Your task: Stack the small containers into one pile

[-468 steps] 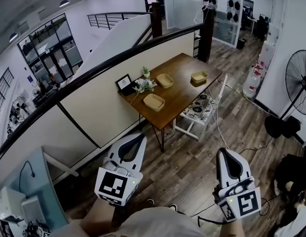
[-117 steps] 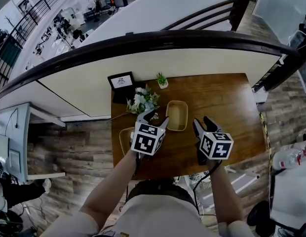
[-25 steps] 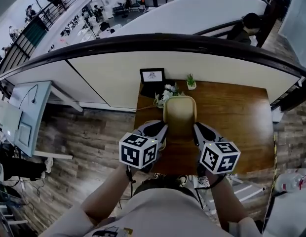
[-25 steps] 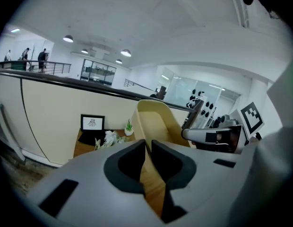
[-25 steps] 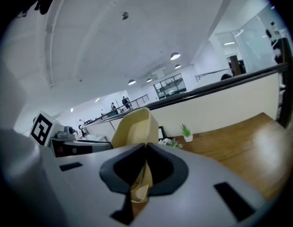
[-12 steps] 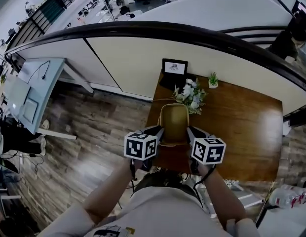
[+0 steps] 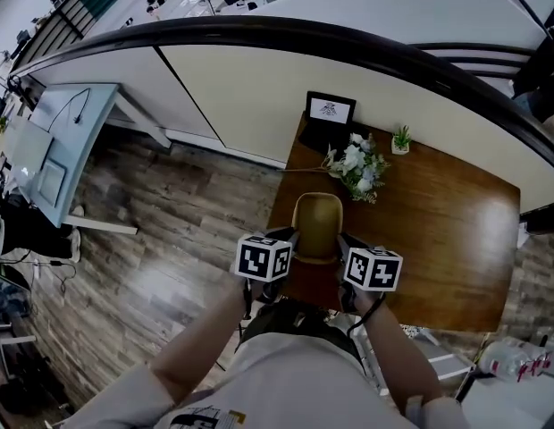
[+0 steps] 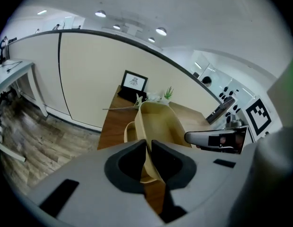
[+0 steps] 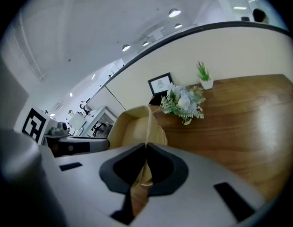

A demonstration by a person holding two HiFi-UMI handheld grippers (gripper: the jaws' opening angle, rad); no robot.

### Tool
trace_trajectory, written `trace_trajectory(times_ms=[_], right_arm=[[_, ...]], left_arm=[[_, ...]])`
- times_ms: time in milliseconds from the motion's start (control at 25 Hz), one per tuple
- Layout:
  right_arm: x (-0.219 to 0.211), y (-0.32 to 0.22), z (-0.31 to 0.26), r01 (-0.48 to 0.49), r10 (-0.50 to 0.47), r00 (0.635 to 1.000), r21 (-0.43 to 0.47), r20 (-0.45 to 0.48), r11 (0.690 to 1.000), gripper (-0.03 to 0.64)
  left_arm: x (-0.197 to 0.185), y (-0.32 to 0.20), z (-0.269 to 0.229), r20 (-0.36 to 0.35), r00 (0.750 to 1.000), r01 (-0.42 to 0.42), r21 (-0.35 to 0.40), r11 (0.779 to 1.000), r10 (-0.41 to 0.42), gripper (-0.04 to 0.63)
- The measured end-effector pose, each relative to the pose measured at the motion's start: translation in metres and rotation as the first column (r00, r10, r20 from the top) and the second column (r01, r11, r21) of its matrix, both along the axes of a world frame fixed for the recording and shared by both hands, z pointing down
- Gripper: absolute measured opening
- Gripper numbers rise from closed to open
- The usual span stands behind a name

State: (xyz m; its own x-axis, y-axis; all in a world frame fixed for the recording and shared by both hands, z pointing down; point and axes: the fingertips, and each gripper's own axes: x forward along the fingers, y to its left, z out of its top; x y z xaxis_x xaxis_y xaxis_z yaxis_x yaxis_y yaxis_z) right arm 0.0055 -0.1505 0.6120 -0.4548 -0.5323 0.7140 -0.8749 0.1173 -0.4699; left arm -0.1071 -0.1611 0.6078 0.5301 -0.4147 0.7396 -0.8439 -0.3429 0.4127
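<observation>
The wood floor (image 7: 170, 231) lies far below. The brown surface (image 7: 438, 231) stands by a long pale wall. At the far end of the surface are a bunch of flowers (image 7: 357, 164), a picture frame (image 7: 329, 110) and a tiny plant (image 7: 401, 138).

Near the front edge is the top container (image 7: 317, 222), a tan tub. It hangs between the two grippers, with one on each side. The left gripper (image 7: 289, 239) pinches the tub's left wall, and the right gripper (image 7: 342, 241) pinches its right wall. Both are closed tight on the thin walls.

The left gripper view shows a lower container (image 8: 129, 132) peeking out from under the held tub. It sits on the surface. The right gripper view shows a rim under the tub too. I cannot tell if the two tubs touch yet, or how many are in the pile below.

No other tub sits alone on the surface, so I think the job is almost done. What is left is to set this tub down into the pile and then let go.
</observation>
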Motion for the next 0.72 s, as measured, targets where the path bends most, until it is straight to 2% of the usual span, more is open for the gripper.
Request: trace_trajectory(times_ms=[320, 560, 720], right_arm=[[-0.009, 0.001, 0.042, 0.028, -0.030, 0.999, -0.098, -0.020, 0.995, 0.025], [-0.009, -0.001, 0.059, 0.038, -0.047, 0.997, -0.130, -0.067, 0.991, 0.028], [-0.008, -0.002, 0.065, 0.054, -0.067, 0.994, -0.145, -0.090, 0.988, 0.031]], left_arm=[[-0.008, 0.001, 0.034, 0.044, 0.999, -0.001, -0.054, 0.999, 0.003, 0.040], [-0.009, -0.001, 0.051, 0.046, 0.999, -0.005, -0.090, 0.996, 0.009, 0.040], [-0.010, -0.002, 0.064, 0.072, 0.997, -0.018, -0.099, 0.995, 0.025, 0.041]])
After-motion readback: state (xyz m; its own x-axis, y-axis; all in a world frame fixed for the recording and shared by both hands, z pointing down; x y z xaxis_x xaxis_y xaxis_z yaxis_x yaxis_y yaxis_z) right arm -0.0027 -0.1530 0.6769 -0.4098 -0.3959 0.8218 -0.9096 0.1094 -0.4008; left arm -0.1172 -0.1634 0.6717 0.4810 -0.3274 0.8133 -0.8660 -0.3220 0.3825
